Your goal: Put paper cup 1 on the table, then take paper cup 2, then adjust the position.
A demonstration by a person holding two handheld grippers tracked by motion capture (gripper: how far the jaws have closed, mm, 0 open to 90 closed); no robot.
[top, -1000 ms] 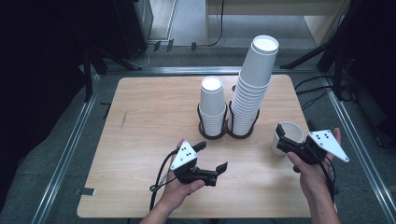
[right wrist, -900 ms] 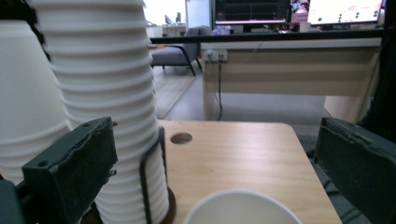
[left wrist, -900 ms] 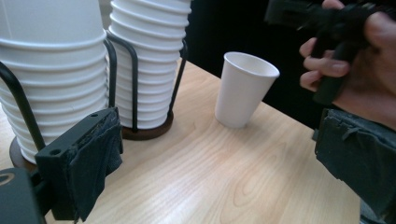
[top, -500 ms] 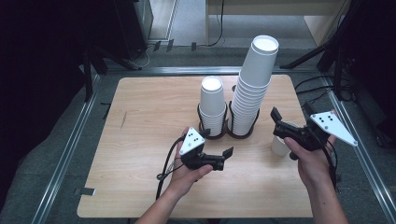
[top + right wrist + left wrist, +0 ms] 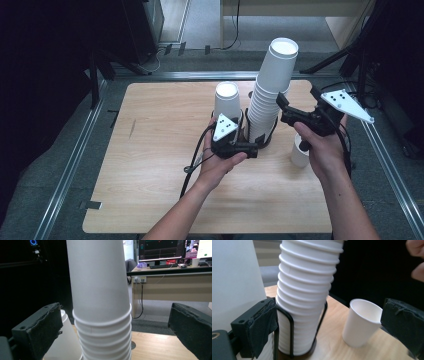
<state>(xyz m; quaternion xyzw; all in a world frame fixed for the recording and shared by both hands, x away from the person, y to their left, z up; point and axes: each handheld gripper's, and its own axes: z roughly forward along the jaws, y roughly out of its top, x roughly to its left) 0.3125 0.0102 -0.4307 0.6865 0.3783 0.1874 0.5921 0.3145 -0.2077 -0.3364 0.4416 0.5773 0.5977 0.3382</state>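
Two hand-held black grippers, bare forearms, no sleeves visible.

The left gripper (image 5: 252,149) has a black body topped by a grey three-cornered plate carrying small black dots, and a black cable trails from it in a loop. The right gripper (image 5: 280,102) is of the same make, with a larger-looking grey plate (also dotted) and a black cable running along the forearm. In both gripper views each jaw is a black block faced with rough, dark padding, ragged at the edges; a round screw hole shows on the left-hand block. The left hand (image 5: 220,165) and the right hand (image 5: 322,150) wear no gloves.
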